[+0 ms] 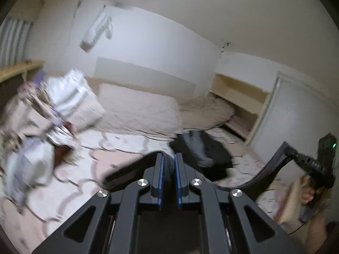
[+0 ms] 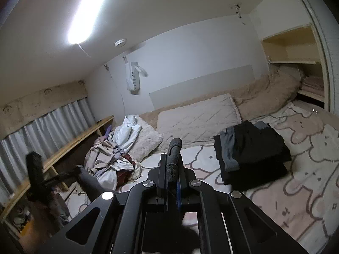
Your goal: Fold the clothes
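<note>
Dark garment (image 2: 174, 148) pinched between both grippers' (image 1: 168, 165) (image 2: 172, 169) nearly closed jaws.

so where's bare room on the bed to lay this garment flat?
Free: the cartoon-print blanket between the unfolded clothes heap and the folded dark stack, and the near-right stretch below that stack. Crowded: the heap's corner by the fluffy pillow.

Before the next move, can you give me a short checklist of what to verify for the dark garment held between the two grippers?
1. Right gripper shut on the dark garment: ok.
2. Left gripper shut on the same cloth: ok.
3. Garment spread flat between them: cannot tell.
4. Folded stack tidy on the bed cover: ok.
5. Unfolded pile apart from the stack: ok.
</note>
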